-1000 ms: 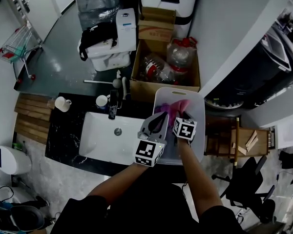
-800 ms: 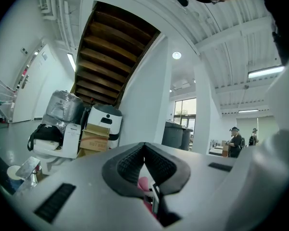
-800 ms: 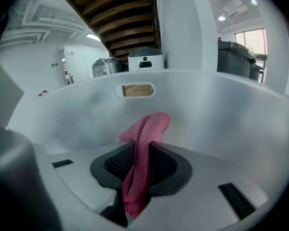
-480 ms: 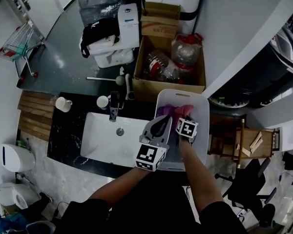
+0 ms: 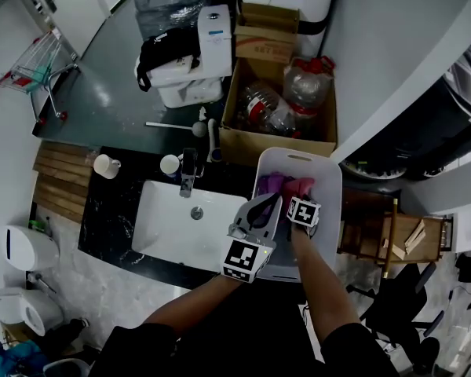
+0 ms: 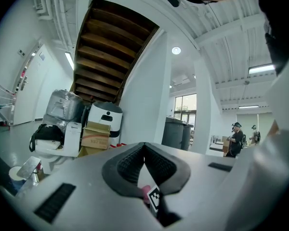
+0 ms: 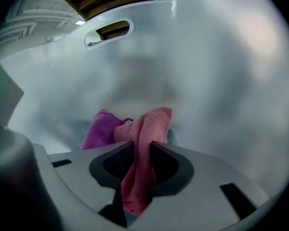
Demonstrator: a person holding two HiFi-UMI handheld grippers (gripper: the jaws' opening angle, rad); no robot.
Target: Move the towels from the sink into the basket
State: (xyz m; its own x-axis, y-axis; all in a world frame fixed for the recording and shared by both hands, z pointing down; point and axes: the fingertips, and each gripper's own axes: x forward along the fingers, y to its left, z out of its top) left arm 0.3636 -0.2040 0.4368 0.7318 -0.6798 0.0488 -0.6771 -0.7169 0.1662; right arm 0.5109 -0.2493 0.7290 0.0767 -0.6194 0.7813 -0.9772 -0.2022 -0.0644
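Note:
The white basket (image 5: pixel 330 210) stands just right of the white sink (image 5: pixel 169 230), and no towel shows in the sink. My right gripper (image 5: pixel 299 192) reaches down into the basket, its jaws closed on a pink towel (image 7: pixel 151 121) that stands up between the pads (image 7: pixel 116 160). These jaws have just been opening a little, with the towel still between them. A purple towel (image 7: pixel 100 131) lies on the basket floor behind it, also seen from above (image 5: pixel 270 184). My left gripper (image 5: pixel 272 200) hovers level over the basket's left rim, shut (image 6: pixel 144 144) and empty.
A faucet (image 5: pixel 188 170) and two white cups (image 5: pixel 106 166) (image 5: pixel 169 164) sit on the black counter (image 5: pixel 102 218) behind the sink. A cardboard box of bottles (image 5: pixel 279 108) stands beyond the basket. A wooden rack (image 5: pixel 392 238) is to the right.
My right gripper has sunk deeper into the basket with the pink towel. The left gripper has stayed about where it was.

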